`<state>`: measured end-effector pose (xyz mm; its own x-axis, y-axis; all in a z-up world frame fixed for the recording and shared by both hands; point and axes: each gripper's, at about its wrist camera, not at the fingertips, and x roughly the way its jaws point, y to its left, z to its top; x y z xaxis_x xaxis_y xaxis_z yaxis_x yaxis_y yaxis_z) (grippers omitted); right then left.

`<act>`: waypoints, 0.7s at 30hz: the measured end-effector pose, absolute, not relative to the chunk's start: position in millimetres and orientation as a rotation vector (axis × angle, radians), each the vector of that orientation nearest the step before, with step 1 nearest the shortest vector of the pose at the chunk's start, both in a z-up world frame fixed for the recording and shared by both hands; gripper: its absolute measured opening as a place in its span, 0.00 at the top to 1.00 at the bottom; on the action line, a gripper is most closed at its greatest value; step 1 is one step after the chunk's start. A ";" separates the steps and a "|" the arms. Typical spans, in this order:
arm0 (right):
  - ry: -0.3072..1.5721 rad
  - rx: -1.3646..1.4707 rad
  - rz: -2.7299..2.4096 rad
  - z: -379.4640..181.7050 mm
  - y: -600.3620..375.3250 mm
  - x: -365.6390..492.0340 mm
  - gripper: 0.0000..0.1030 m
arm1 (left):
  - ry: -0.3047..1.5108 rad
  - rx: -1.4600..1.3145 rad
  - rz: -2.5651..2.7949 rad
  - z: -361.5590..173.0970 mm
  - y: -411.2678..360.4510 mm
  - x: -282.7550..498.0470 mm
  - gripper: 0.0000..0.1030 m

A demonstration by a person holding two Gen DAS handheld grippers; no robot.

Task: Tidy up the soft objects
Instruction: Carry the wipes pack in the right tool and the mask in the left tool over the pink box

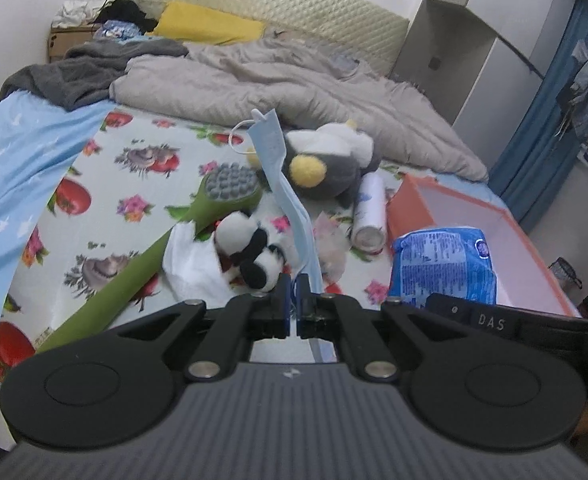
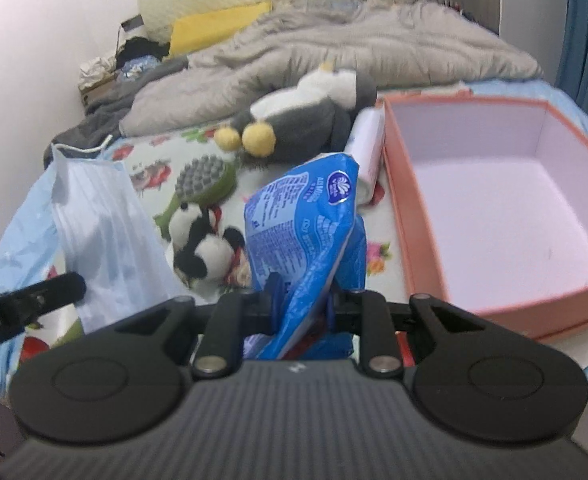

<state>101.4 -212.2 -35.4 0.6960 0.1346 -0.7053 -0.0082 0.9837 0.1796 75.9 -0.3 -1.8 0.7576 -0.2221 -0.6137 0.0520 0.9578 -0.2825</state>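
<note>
My left gripper [image 1: 293,290] is shut on a light blue face mask [image 1: 282,184] and holds it up on edge above the bed; the mask also shows at the left of the right wrist view [image 2: 102,224]. My right gripper [image 2: 300,296] is shut on a blue tissue pack [image 2: 306,224], lifted beside the open pink box [image 2: 398,208]; the pack shows by the box in the left wrist view [image 1: 442,264]. A panda plush [image 1: 254,252] and a grey penguin plush [image 1: 326,168] lie on the flowered cloth [image 1: 106,200].
A green massage brush [image 1: 198,216], a white spray can [image 1: 370,212], white tissue [image 1: 194,260] and a crumpled bag [image 1: 330,244] lie among the toys. A grey quilt [image 1: 278,84] and yellow pillow [image 1: 210,24] fill the far bed. A wardrobe [image 1: 466,40] stands at right.
</note>
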 end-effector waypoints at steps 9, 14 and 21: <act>0.702 0.142 0.078 16.0 -233.7 99.5 0.77 | 0.609 -0.223 -0.205 51.1 -33.3 81.6 0.97; 0.667 0.143 0.063 34.9 -250.6 100.8 0.77 | 0.586 -0.213 -0.245 71.5 -54.1 85.4 0.97; 0.617 0.143 0.031 59.4 -275.2 102.3 0.77 | 0.564 -0.202 -0.313 98.4 -90.2 100.3 0.97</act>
